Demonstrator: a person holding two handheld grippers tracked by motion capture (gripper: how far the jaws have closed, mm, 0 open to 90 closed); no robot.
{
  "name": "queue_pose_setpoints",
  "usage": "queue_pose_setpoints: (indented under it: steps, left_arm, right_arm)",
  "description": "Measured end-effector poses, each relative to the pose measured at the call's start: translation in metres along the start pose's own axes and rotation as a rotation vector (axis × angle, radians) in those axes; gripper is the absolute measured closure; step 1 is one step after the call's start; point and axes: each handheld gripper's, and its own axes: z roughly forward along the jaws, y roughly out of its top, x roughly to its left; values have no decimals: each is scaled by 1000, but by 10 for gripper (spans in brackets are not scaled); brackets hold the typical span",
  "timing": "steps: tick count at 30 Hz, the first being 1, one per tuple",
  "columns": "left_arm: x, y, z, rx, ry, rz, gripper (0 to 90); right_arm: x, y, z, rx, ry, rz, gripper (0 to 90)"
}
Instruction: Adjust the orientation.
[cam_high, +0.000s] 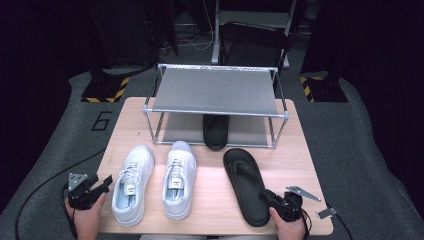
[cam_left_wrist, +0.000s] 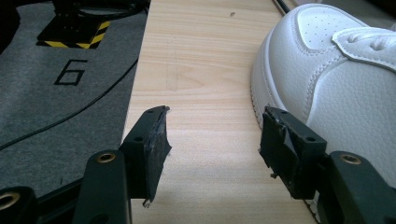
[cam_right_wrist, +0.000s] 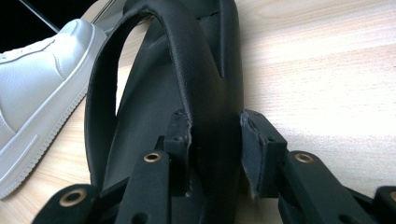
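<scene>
Overhead, a light wooden desk (cam_high: 210, 200) stands on grey carpet, with dark stands at the back of the room, two of them on bases striped yellow and black. A painted "6" (cam_high: 101, 121) marks the carpet left of the desk. With the metal shoe rack (cam_high: 215, 102) at the desk's far edge as landmark: a black slipper (cam_high: 216, 131) lies on its lower shelf, toe pointing out toward the person. In front of the rack, left of its middle, two white sneakers (cam_high: 155, 181) lie side by side. In front of the rack's right half lies the other black flip-flop (cam_high: 246, 184), heel toward the person.

The right hand-held gripper (cam_high: 270, 197) sits at that flip-flop's heel end, well in front of the rack. The left hand-held gripper (cam_high: 102, 184) rests near the desk's front left corner, just left of the sneakers.

From above, the jaws are too small to read. The right gripper view fills that in: the right hand-held gripper (cam_right_wrist: 215, 149) has its jaws at a middling width, straddling the flip-flop's (cam_right_wrist: 187, 93) right edge at the heel; one pad touches it, the other looks just beside it. The left gripper view shows the left hand-held gripper (cam_left_wrist: 212, 140) spread wide with nothing between its jaws but bare wood, a white sneaker (cam_left_wrist: 336, 79) touching the outer side of one jaw.
</scene>
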Motion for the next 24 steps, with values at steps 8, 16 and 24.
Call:
queue_pose_setpoints:
  steps: [8,16,24]
  left_arm:
    - [1,0,0,-3,2,1,412]
    - [0,0,0,4,-1,-2,412]
    - [0,0,1,3,-1,1,412]
  right_arm:
    - [0,-1,-4,-16,-8,30,660]
    - [0,-1,-9,-48,-9,43,666]
    - [-2,0,-13,-72,-20,71,665]
